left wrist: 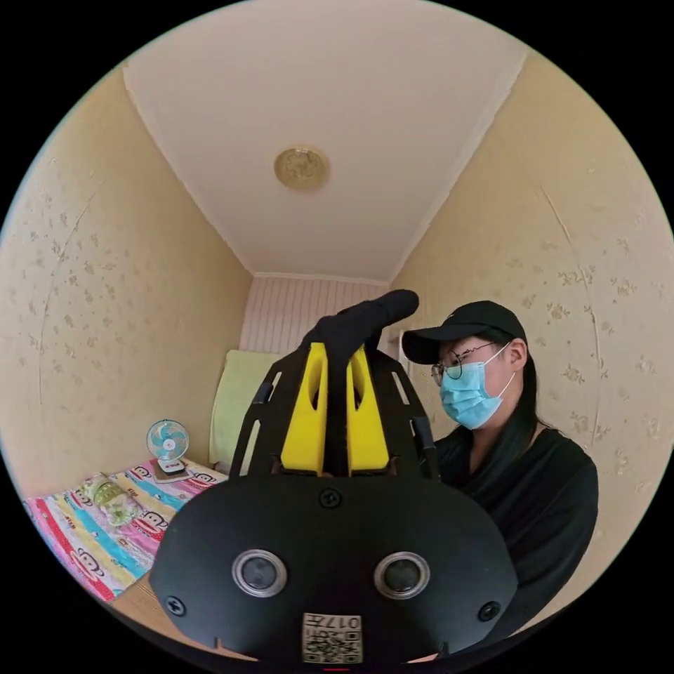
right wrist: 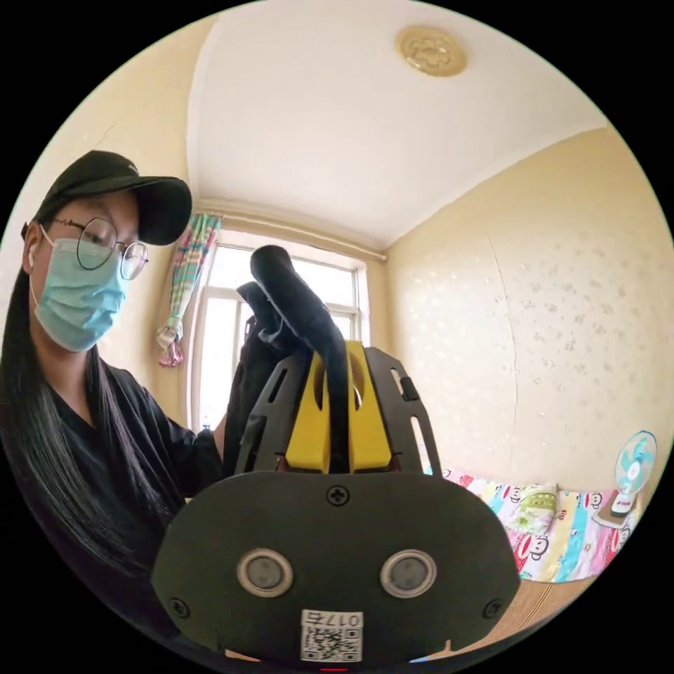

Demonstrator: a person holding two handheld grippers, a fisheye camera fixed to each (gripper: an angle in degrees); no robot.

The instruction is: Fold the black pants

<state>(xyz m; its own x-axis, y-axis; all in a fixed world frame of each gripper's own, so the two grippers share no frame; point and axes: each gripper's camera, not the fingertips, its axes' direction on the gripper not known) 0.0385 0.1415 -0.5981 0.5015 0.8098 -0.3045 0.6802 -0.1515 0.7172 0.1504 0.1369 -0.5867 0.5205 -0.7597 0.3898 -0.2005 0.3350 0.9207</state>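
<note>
In the left gripper view, my left gripper (left wrist: 337,365) points up toward the ceiling, its yellow jaws shut on a fold of the black pants (left wrist: 365,319) that sticks out past the tips. In the right gripper view, my right gripper (right wrist: 338,365) is also raised, with its yellow jaws shut on another part of the black pants (right wrist: 295,302), which curls up above the jaws and hangs down to their left. The rest of the pants is hidden behind the gripper bodies.
A person (left wrist: 512,449) in a black top (right wrist: 105,435) stands close behind both grippers. A bed with a colourful cartoon sheet (left wrist: 91,533) carries a small fan (left wrist: 167,446) and a bundle. A window with a curtain (right wrist: 182,295) is behind.
</note>
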